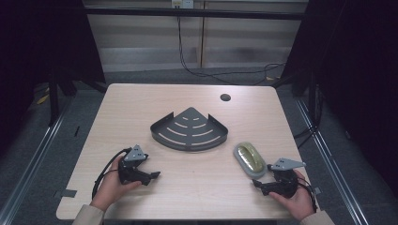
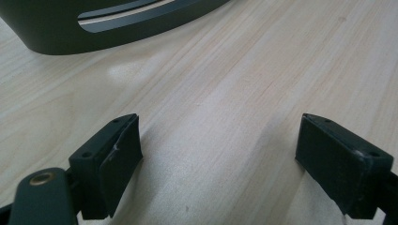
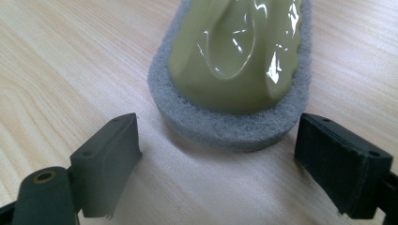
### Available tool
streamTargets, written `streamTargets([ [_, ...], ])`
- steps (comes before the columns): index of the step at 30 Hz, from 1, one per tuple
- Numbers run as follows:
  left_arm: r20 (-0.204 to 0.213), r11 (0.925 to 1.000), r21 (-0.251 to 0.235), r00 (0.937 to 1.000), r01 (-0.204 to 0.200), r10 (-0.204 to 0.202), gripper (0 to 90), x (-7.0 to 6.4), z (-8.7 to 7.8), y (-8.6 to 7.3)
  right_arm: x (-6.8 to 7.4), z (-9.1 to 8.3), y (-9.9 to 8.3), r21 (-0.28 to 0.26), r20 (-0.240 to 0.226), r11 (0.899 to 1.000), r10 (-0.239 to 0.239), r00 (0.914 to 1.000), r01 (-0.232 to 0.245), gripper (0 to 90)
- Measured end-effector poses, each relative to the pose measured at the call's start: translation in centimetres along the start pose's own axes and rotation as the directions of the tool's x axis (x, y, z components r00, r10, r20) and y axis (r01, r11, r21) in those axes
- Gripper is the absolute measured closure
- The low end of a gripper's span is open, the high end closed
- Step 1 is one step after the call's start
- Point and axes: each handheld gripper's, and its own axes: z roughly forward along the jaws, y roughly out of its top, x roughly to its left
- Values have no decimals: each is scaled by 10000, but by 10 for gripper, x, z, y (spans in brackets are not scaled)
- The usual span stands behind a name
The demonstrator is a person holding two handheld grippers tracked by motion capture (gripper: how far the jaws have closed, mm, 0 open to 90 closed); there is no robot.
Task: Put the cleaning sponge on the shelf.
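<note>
While both grippers gape w/ nothing held, sponge (image 3: pixel 234 70) lies just before right gripper (image 3: pixel 216 164), rack (image 1: pixel 189 129) beyond, left gripper (image 2: pixel 220 168) over bare table (image 1: pixel 141 103).

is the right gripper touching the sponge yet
Apart. In the right gripper view, bare table shows between the open right gripper and the near edge of the sponge.

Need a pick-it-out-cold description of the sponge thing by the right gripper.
Start at the light wooden table and find the dark fan-shaped metal rack at its middle. Just to the right and nearer the person, in front of the open right gripper, lies the sponge. It is an oval grey foam pad topped with glossy yellow-green plastic, the only soft, coloured item.
</note>
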Motion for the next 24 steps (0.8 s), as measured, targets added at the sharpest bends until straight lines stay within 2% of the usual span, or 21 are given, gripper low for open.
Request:
streamTargets([
  [2,1,10000,-1,10000,8,-8,139,0,0,0,0,0,2,197,15,9998,17,10000,-18,142],
  [3,5,10000,-29,10000,51,-51,139,0,0,0,0,-2,8,627,-82,9979,169,9998,-163,167],
  [4,5,10000,-29,10000,51,-51,139,0,0,0,0,-2,8,627,-82,9979,169,9998,-163,167],
  [7,6,10000,3,10000,10,-10,139,0,0,0,-3,-7,18,1035,-246,9921,739,9970,-710,219],
  [10,7,10000,3,10000,11,-11,139,0,0,0,-3,-11,25,1110,-228,9908,809,9965,-779,224],
  [12,7,10000,13,10000,-2,2,139,0,0,0,-2,-17,37,1521,-124,9858,737,9972,-709,244],
  [14,3,10000,-28,10000,49,-49,139,0,0,0,-3,-19,41,1612,-124,9835,849,9963,-818,258],
  [15,5,10000,-21,10000,43,-43,139,0,0,0,-5,-22,50,1880,-105,9769,1052,9944,-1014,282],
  [17,9,10000,37,10000,-35,35,139,0,0,0,-9,-24,59,2097,24,9708,1190,9929,-1168,301],
  [18,9,10000,37,10000,-35,35,139,0,0,0,-9,-24,59,2097,24,9708,1190,9929,-1168,301],
  [19,5,10000,5,10000,10,-10,139,0,0,0,-11,-25,67,2356,-66,9615,1473,9891,-1416,342],
  [22,1,10000,7,10000,-3,3,139,0,0,0,-13,-26,77,2514,105,9560,1533,9881,-1510,351],
  [23,4,10000,30,10000,-36,36,139,0,0,0,-15,-25,86,2799,153,9482,1522,9882,-1503,365],
  [24,4,10000,30,10000,-36,36,139,0,0,0,-15,-25,86,2799,153,9482,1522,9882,-1503,365],
])
